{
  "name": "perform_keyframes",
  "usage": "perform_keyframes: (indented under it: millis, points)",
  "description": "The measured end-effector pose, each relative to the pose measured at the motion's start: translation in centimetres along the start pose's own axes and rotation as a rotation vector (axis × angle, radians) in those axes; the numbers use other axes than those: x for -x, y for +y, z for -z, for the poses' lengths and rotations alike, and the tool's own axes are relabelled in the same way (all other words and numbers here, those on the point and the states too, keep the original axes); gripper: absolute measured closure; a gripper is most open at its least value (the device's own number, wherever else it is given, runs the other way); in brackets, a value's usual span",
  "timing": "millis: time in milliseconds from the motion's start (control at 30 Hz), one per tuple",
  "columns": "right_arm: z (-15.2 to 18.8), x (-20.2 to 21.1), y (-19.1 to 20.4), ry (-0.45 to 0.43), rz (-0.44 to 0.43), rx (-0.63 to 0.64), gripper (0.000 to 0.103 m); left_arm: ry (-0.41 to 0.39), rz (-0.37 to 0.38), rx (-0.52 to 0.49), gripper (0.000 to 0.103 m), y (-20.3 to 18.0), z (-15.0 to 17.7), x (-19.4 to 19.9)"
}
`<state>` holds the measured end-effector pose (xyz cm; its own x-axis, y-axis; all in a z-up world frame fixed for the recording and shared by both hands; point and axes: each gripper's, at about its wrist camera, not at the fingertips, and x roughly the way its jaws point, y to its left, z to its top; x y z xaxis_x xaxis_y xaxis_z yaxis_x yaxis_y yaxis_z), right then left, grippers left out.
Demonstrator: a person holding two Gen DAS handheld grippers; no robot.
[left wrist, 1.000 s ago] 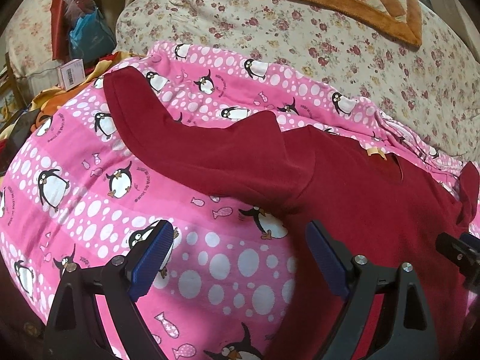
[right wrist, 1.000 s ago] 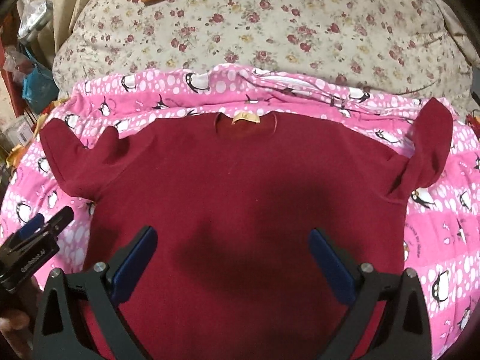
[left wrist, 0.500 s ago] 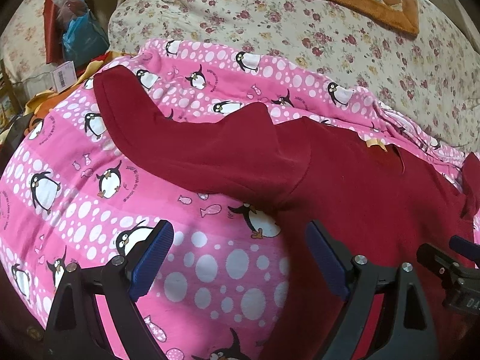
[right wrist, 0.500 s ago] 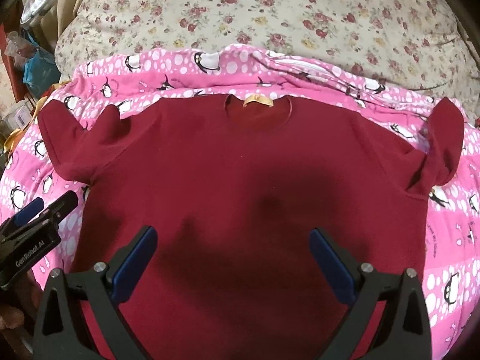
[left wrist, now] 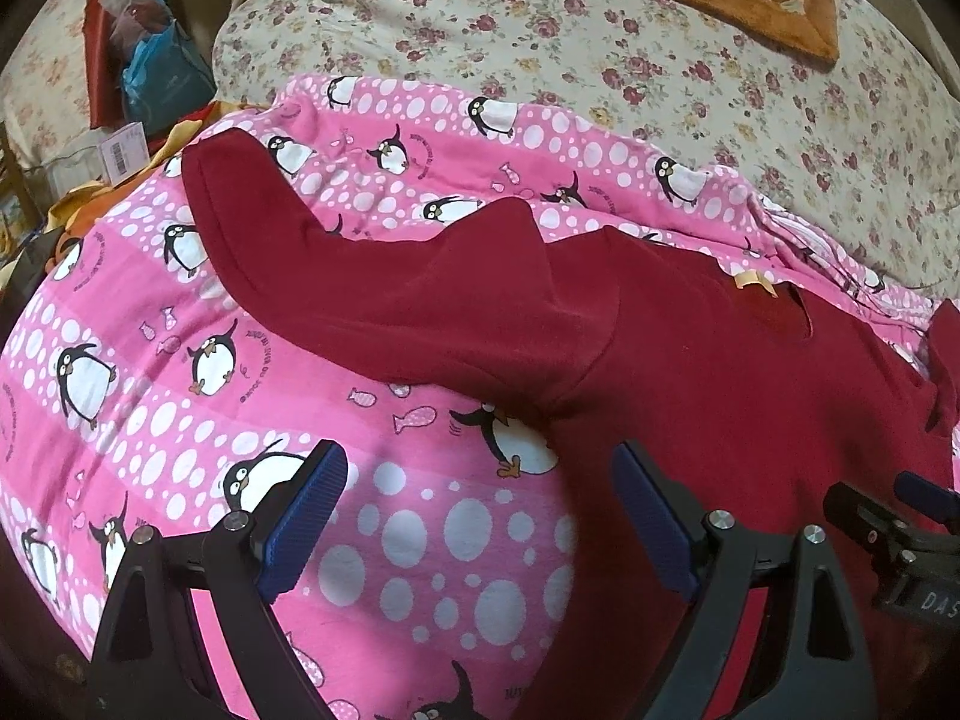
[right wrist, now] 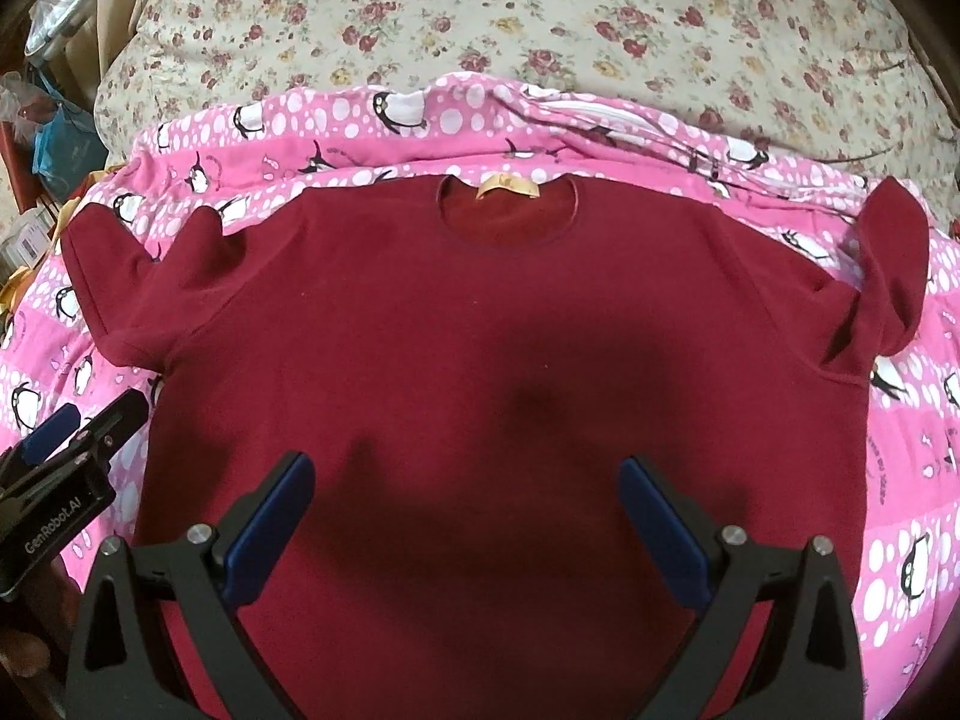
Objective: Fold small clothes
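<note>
The dark red fleece T-shirt (right wrist: 480, 360) lay flat, neck away; its left sleeve (left wrist: 372, 294) stretched sideways nearest the left tongs (left wrist: 480, 516). Both left and right tongs (right wrist: 468, 516) stood wide, empty.

Red shirt's (right wrist: 480, 360) hem running out of frame below right gripper (right wrist: 468, 525), label (right wrist: 507, 186) print blurring beyond reading

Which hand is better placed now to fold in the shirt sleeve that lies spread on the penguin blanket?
Probably the left. The left tongs stand open just below that sleeve, at the shirt side edge. The right tongs hang open over the middle of the body, farther from it.
</note>
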<state>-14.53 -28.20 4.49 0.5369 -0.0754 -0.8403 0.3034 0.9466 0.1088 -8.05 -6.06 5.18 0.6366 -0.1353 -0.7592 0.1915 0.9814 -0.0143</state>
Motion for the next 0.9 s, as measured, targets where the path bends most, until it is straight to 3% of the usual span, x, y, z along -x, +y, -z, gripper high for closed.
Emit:
perform_keyframes:
  millis: [900]
  points:
    - [-0.3,-0.9,-0.4,0.009,0.028,-0.031,0.0,0.004,0.002,-0.019,0.03,-0.7,0.0,-0.6]
